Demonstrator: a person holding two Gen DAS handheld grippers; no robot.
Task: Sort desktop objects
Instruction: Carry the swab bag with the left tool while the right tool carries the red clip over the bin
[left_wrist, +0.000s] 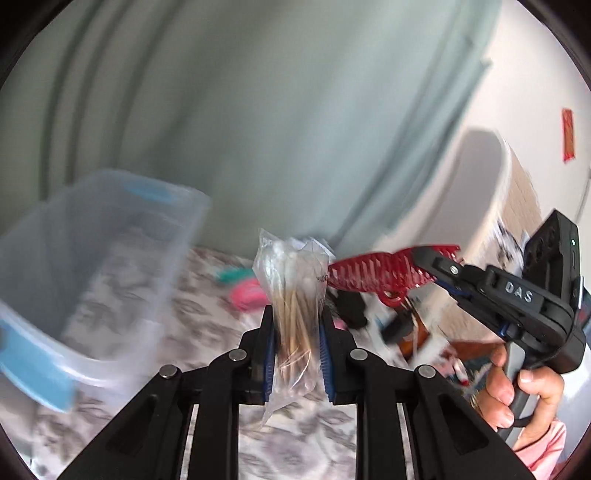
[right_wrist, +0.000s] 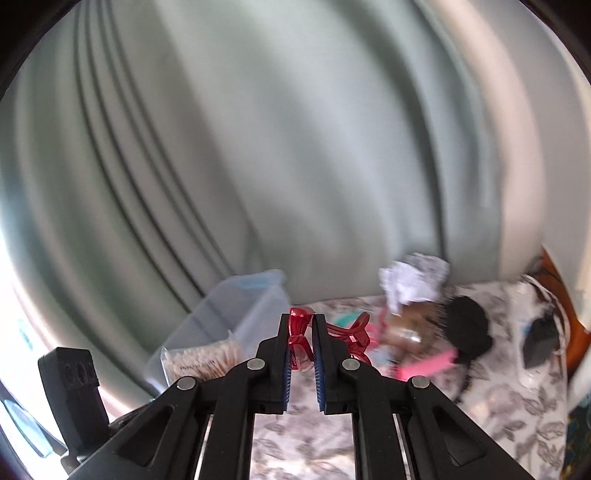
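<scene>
Clearly left gripper (left_wrist: 297, 332) pinches clear crinkly plastic bag of wooden cotton swabs (left_wrist: 293, 295) mid-bundle — light, slippery film; right gripper (right_wrist: 300, 345) clamps red slotted plastic hair claw (right_wrist: 301, 339) — stiff, probably brittle.

1 clear bag of wooden-stemmed cotton swabs (left_wrist: 295, 306), upright, pinched in the left hand-held gripper (left_wrist: 296, 332); 1 red toothed hair claw clip (right_wrist: 301, 339), clamped in the right hand-held gripper (right_wrist: 301, 343); 1 translucent blue-latched storage box (left_wrist: 92, 266), tilted in view, behind.
</scene>
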